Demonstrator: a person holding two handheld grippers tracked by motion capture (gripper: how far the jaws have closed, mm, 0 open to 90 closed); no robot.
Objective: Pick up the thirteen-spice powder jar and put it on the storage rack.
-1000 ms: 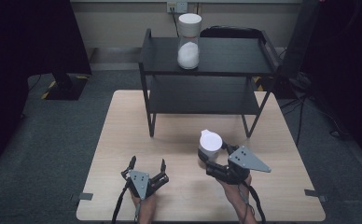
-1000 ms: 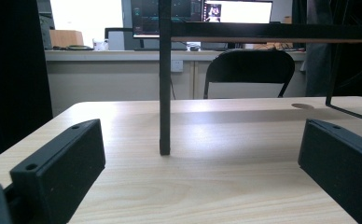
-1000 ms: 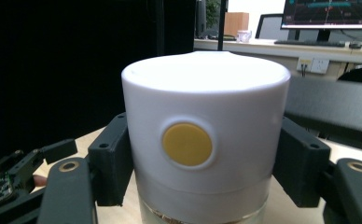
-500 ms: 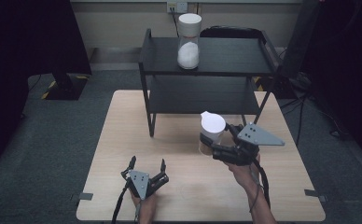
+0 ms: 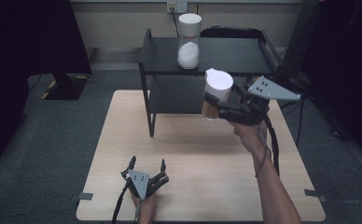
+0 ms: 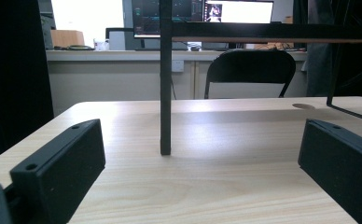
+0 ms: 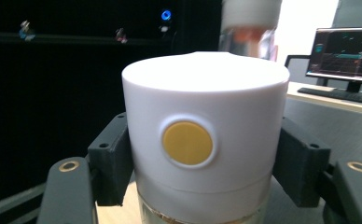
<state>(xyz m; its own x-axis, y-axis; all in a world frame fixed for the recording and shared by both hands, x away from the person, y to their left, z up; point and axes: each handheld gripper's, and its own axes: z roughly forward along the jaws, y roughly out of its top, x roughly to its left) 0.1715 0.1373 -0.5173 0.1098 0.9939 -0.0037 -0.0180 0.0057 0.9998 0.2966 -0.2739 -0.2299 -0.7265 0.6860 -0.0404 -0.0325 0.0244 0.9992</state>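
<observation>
My right gripper (image 5: 215, 106) is shut on a jar (image 5: 215, 94) with a white lid and brown contents, held in the air just in front of the black shelf (image 5: 244, 58). In the right gripper view the jar's white lid (image 7: 202, 135), with a yellow round button, sits between both jaws. A second white-lidded jar (image 5: 189, 41) holding white powder stands on the shelf's top board. My left gripper (image 5: 146, 164) rests open on the wooden table (image 5: 193, 154) near its front edge, nothing between its jaws; its view looks at the shelf's front leg (image 6: 165, 93).
The shelf has a lower board (image 5: 179, 95) beneath the top one. A black chair (image 6: 250, 71) stands behind the table. Dark curtains flank the left side, and monitors show on a desk beyond.
My right gripper has lifted the jar up off the table and carried it back toward the shelf. The left gripper has stayed where it was.
</observation>
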